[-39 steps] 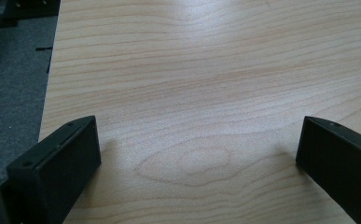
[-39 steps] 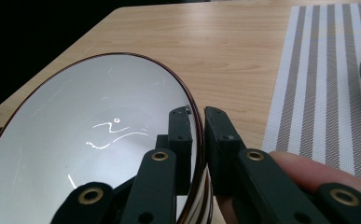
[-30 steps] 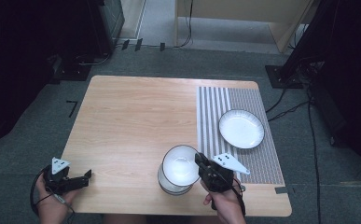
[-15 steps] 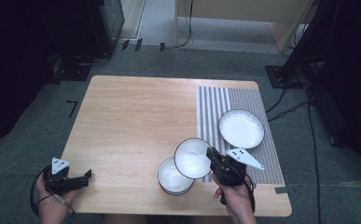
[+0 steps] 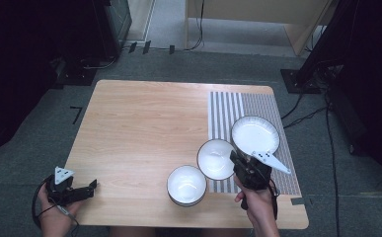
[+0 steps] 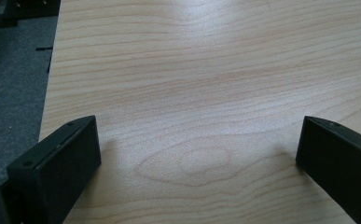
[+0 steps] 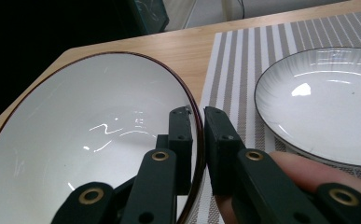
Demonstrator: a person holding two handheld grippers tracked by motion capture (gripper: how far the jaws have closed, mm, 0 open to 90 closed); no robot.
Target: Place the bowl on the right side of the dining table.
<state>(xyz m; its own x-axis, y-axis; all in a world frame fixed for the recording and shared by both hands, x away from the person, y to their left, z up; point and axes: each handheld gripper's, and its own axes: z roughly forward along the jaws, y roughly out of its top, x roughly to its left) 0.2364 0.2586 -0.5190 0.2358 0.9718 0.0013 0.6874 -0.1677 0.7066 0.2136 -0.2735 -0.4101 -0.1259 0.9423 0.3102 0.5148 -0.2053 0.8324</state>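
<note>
My right gripper (image 5: 234, 159) is shut on the rim of a white bowl (image 5: 215, 159) with a dark edge and holds it above the table, at the left border of the striped placemat (image 5: 228, 106). In the right gripper view its jaws pinch the bowl's rim (image 7: 196, 122), one inside and one outside. A second white bowl (image 5: 186, 184) stands on the wooden table (image 5: 144, 123) just left of the lifted one. A white plate (image 5: 255, 134) lies on the placemat to the right, also seen as the plate (image 7: 327, 100). My left gripper (image 5: 92, 187) rests open at the table's front left corner, nothing between its jaws.
The table's left edge (image 6: 50, 84) runs beside grey carpet. Black stands and cables lie on the floor at the right of the table, and a wooden cabinet stands behind it.
My right gripper has lifted the top bowl off the stack and carried it right and away, toward the placemat. One bowl stays on the table. The left gripper has not moved.
</note>
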